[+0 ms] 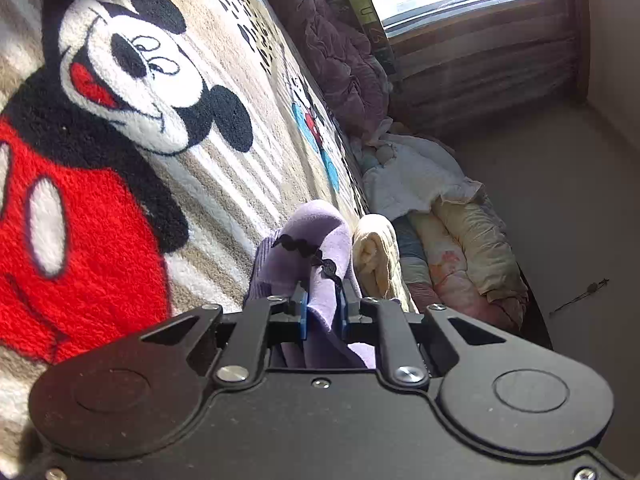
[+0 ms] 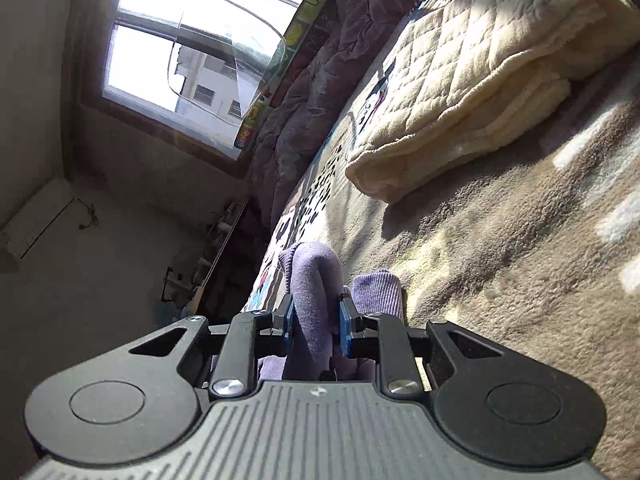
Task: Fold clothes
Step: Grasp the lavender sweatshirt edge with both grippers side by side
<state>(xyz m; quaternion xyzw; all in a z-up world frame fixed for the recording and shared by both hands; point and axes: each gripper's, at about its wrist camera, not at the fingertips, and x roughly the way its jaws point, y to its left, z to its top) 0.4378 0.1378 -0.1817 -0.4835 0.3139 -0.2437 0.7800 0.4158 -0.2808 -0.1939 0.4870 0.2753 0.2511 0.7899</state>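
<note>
Both clamping on the lilac garment (image 1: 320, 240): left tongs (image 1: 323, 312), right tongs (image 2: 318, 326); seeming soft, light, floppy; gripping bunched edges, not the black trim (image 1: 316, 258).

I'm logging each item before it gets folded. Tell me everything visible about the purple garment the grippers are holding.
The purple garment is lilac, soft and fleecy, with a ribbed knit part and a wavy black trim across it. It is bunched, not flat. The left gripper pinches one fold between its blue pads; the right gripper clamps another bunch. It rises just above the cartoon-mouse blanket; its full shape is hidden.
</note>
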